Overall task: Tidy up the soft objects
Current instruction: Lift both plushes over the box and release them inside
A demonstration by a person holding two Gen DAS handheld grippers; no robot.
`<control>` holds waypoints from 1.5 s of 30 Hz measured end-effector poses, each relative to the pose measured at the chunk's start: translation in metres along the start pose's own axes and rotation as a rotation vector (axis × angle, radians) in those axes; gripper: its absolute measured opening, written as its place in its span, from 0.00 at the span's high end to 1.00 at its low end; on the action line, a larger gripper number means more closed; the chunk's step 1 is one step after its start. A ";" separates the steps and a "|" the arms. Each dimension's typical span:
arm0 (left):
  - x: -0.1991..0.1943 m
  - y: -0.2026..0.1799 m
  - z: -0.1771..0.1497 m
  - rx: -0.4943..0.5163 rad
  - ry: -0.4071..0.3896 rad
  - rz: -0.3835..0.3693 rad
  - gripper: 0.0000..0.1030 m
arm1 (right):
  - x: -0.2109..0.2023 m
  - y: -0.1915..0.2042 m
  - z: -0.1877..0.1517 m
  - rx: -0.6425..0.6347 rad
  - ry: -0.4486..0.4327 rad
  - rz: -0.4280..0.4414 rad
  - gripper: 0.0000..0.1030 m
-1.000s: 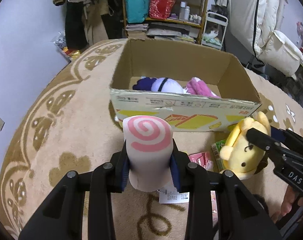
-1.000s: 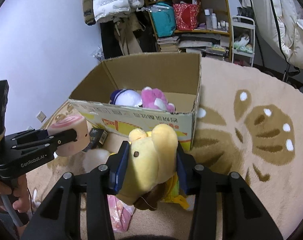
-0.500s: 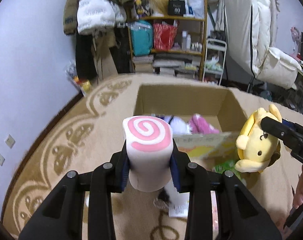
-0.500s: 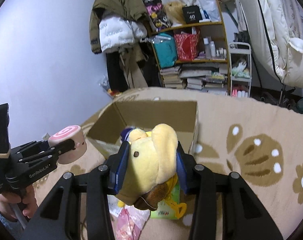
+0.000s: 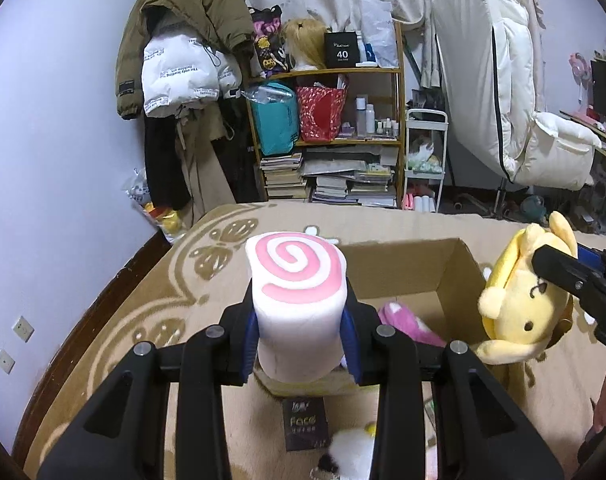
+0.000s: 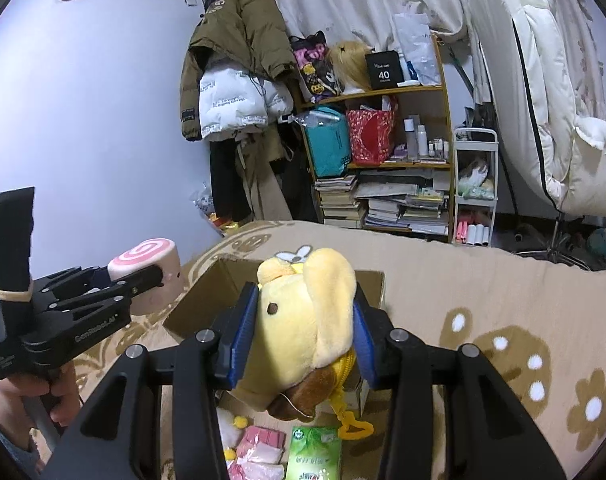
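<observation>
Spreading under both grippers, the patterned beige carpet (image 6: 483, 280) runs out of view behind their black arms, and its near part is covered by clutter. Ahead of and below the left gripper (image 5: 301, 334), the open cardboard box (image 5: 407, 272) shows only its far wall and right corner; the near wall is hidden behind that gripper's load. From the right wrist view the box sits just beyond the right gripper (image 6: 303, 332), mostly blocked by the toy it carries.

The right gripper is clamped on a yellow plush dog (image 6: 303, 324), squeezing its head between the blue pads (image 6: 241, 340); the brown lower part and a yellow clip hang below the fingers, blurred. In the left wrist view the same dog hangs to the right of the left gripper, beside the box's right corner, with the right gripper cut off at the picture's edge.

The left gripper holds a white cylinder plush with a pink swirl top (image 5: 297, 304), upright between its pads, directly in front of the lens. It sits to the left of the right gripper, raised above the carpet.

Inside the box, past the left gripper's right finger, a pink plush (image 5: 407, 322) shows only in part. Below the grippers lie a green packet (image 6: 313, 456), pink packets (image 6: 261, 452), a dark booklet (image 5: 305, 424) and a small white fluffy thing (image 5: 349, 454) too blurred to identify.
</observation>
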State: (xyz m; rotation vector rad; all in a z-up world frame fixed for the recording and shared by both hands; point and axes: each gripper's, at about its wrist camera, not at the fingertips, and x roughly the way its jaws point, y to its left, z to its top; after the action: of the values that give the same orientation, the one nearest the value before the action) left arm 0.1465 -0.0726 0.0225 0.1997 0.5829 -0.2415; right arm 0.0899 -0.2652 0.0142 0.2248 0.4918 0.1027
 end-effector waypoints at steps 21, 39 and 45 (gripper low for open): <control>0.037 0.010 0.000 -0.041 0.026 -0.049 0.66 | 0.042 0.001 -0.003 -0.050 0.014 -0.041 0.53; 0.070 0.004 -0.020 -0.067 0.150 -0.091 0.52 | 0.061 -0.011 -0.022 -0.013 0.126 -0.022 0.30; 0.062 0.012 -0.019 -0.094 0.119 -0.076 0.25 | 0.059 -0.013 -0.023 -0.004 0.127 -0.027 0.11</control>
State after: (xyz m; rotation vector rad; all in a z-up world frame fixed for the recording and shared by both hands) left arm 0.1905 -0.0671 -0.0266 0.1014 0.7194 -0.2762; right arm 0.1310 -0.2642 -0.0354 0.2082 0.6207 0.0921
